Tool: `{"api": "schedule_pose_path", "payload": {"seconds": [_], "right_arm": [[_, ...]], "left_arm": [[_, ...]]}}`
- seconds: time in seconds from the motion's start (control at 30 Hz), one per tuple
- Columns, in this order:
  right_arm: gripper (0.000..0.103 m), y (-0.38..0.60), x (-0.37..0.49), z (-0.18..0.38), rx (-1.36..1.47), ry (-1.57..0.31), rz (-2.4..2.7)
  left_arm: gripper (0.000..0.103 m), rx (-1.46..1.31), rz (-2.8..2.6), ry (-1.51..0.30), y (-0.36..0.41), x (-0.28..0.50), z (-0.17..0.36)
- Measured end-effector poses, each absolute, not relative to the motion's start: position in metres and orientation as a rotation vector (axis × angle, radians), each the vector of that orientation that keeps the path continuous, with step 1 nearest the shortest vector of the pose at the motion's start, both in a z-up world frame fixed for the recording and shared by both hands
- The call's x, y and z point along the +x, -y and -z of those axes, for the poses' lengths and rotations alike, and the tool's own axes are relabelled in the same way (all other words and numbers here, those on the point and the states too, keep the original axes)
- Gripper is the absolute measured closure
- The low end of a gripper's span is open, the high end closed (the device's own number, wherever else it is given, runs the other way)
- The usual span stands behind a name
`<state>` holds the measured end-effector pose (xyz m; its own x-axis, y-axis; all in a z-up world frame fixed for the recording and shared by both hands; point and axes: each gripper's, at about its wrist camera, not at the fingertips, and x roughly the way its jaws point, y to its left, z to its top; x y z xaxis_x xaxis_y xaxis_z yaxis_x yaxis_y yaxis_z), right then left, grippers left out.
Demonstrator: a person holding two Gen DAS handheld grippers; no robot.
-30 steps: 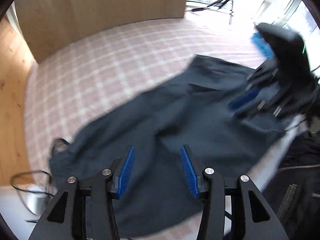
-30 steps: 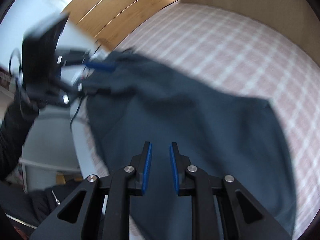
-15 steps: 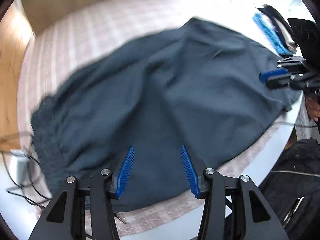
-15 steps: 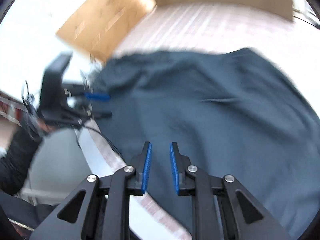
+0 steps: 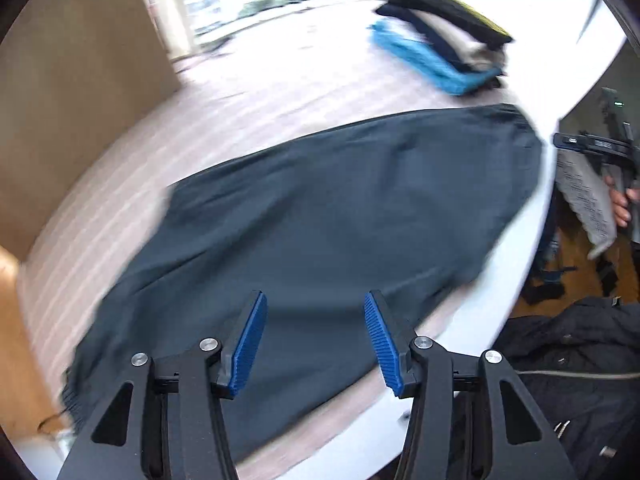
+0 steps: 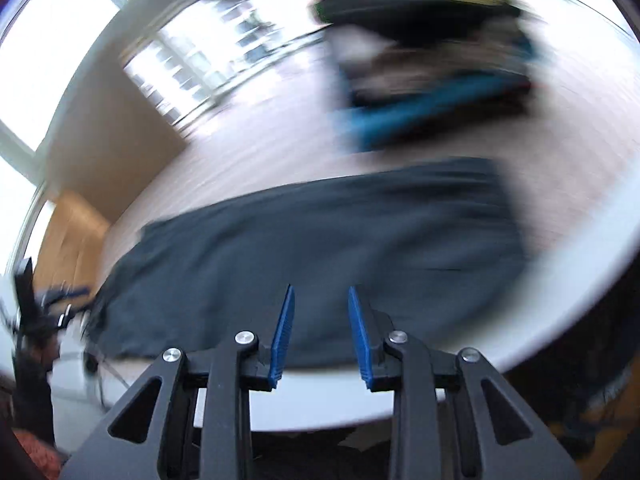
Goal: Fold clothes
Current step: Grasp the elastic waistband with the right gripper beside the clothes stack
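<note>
Two grippers in view, both empty, both held above the near edge of the bed, which carries a pink-and-white checked cover and fills most of both views. Dark navy garment lies spread flat across the near half of the bed, long axis running left to right, its near hem close to the mattress edge; the right wrist view shows the same garment heavily motion-blurred. Beyond it, toward the far right, a stack of folded clothes sits apart from the garment, black on top, pale layers in the middle, bright blue at the bottom; the same stack is smeared in the right wrist view. Dark jacket lies off the bed at lower right. Left gripper hovers over the garment's near portion, pointing forward and slightly down, blue-padded fingers set wide apart with nothing between them. Right gripper is raised near the bed's edge, aimed across the garment toward the stack, its fingers at a narrower gap, not closed, gripping nothing. In the left wrist view the right gripper's black body shows at the far right, off the bed's corner, with a hand wrapped around its handle. Whether either gripper touches the cloth cannot be told; both appear clear of it.
</note>
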<state>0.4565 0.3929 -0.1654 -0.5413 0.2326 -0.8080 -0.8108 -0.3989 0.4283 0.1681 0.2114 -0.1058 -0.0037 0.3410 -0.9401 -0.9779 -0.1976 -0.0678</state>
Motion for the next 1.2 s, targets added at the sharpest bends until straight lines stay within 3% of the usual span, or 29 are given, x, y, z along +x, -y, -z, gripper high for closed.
{"api": "schedule_pose_path", "payload": {"seconds": [0.2,0.37,0.5,0.63,0.7,0.8,0.87,1.03,1.1,1.17,1.2], "right_arm": [[0.075,-0.457,0.537,0.199,-0.834,-1.173,-1.883],[0.075,-0.489,0.535,0.227,-0.865,-1.25,-1.984],[0.075,-0.496,0.524,0.23,-0.948,-1.149,-2.014],[0.079,-0.495,0.524,0.228,-0.876,-1.268,-2.132],[0.09,-0.493,0.522,0.225,-0.862,-1.307,-2.177],[0.091,-0.49,0.52,0.223,-0.872,-1.304,-2.198],[0.086,-0.492,0.52,0.226,-0.937,-1.222,-2.148],[0.085,-0.506,0.535,0.238,-0.956,-1.334,-2.136],[0.076,-0.513,0.544,0.233,-0.936,-1.319,-2.133],[0.057,-0.519,0.55,0.224,-0.949,-1.27,-2.135],[0.057,-0.521,0.55,0.222,-0.963,-1.242,-2.139]], "left_arm": [[0.054,-1.022,-1.242,-0.913,-0.33,0.285,0.118],[0.054,-0.976,-1.095,-1.012,-0.407,0.353,0.14],[0.054,-0.958,-1.014,-1.106,-0.453,0.387,0.161],[0.054,-0.997,-1.011,-1.135,-0.469,0.384,0.17],[0.054,-1.014,-1.026,-1.118,-0.473,0.377,0.163],[0.053,-1.002,-1.04,-1.119,-0.478,0.371,0.155],[0.053,-1.008,-1.04,-1.124,-0.482,0.369,0.155],[0.053,-1.007,-1.007,-1.132,-0.485,0.379,0.165],[0.053,-0.999,-1.001,-1.12,-0.483,0.385,0.167],[0.053,-1.0,-0.993,-1.094,-0.482,0.389,0.169],[0.053,-1.008,-0.986,-1.068,-0.483,0.39,0.168]]}}
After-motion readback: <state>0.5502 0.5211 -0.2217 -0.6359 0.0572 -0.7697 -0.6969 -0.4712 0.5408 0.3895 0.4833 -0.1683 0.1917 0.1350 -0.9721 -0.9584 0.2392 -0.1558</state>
